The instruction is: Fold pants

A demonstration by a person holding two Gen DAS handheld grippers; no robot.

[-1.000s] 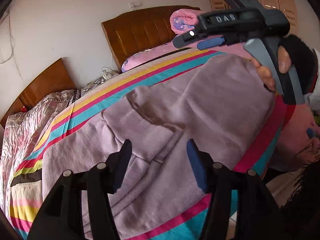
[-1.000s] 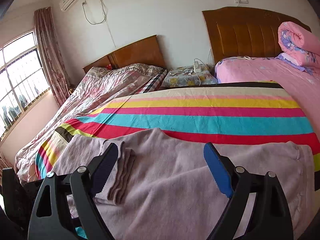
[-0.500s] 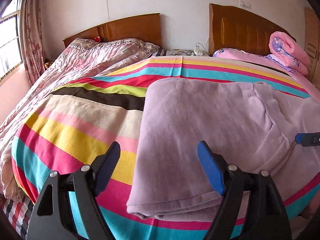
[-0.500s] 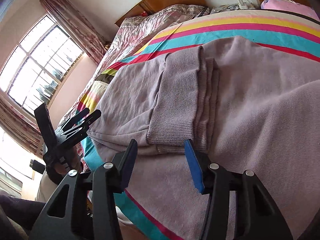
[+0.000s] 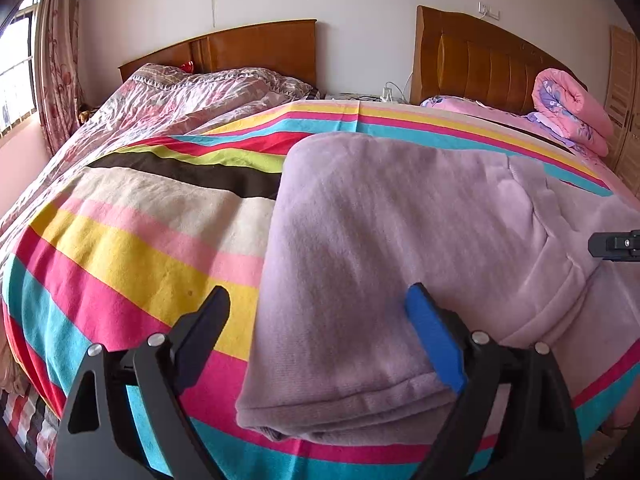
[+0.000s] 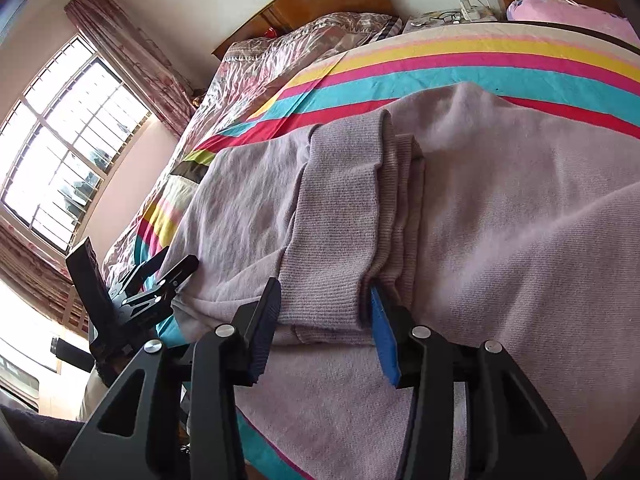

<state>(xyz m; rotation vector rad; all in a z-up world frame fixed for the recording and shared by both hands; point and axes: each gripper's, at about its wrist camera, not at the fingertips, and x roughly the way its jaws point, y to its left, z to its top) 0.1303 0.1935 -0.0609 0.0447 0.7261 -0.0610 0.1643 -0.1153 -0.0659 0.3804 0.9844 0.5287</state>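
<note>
The lilac fleece pants [image 5: 400,248] lie folded on the striped blanket [image 5: 140,240]. My left gripper [image 5: 320,332] is open and hovers over the folded left end, its fingers astride the fold's near corner. In the right wrist view the ribbed leg cuffs [image 6: 340,232] lie stacked on top of the pants [image 6: 520,220]. My right gripper [image 6: 324,320] is open with its fingers on either side of the cuffs' near edge, not clamped. The left gripper [image 6: 160,284] shows at the far left of that view; the right one's tip [image 5: 616,244] shows at the left view's right edge.
A second bed with a patterned quilt [image 5: 168,104] stands to the left, by a window [image 6: 60,160] with curtains. Wooden headboards [image 5: 480,64] line the back wall. A rolled pink quilt [image 5: 572,108] lies at the far right. A nightstand with cables [image 6: 452,16] stands between the beds.
My left gripper has swung from the waistband side to the folded left end. My right gripper has dropped low and closed in on the stacked cuffs, which now sit between its fingers.
</note>
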